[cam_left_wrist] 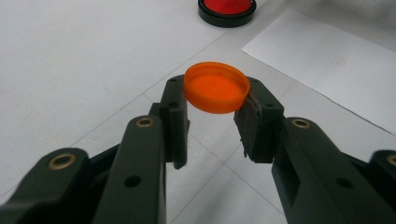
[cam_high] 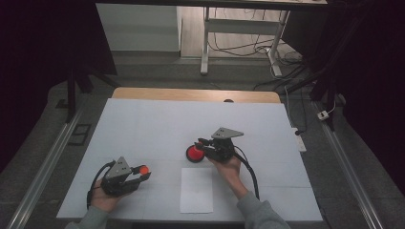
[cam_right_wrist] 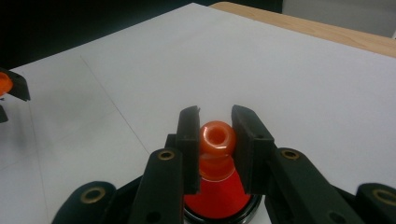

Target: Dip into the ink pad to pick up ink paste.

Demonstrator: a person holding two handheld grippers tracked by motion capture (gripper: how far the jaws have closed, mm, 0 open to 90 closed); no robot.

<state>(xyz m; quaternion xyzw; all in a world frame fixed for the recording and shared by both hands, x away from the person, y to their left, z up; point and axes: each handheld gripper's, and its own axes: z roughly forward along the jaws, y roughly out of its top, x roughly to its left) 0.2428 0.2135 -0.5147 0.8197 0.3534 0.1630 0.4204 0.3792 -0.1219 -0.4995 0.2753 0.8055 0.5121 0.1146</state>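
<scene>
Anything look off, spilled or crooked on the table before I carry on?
Nothing stands out. The left tool grips the orange cap level, open side up, clear of the table. The right tool is clamped on the neck of the red-orange bottle, which sits upright. The paper sheet lies flat. No spill visible.

Black tongs [cam_left_wrist: 212, 128] with brass rivets; grey sleeves [cam_high: 260, 212].

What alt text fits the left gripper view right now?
The left gripper pinches an orange cap by its rim, open side up, above the white table. Beyond lie a white sheet and a red-and-black round pad.
</scene>
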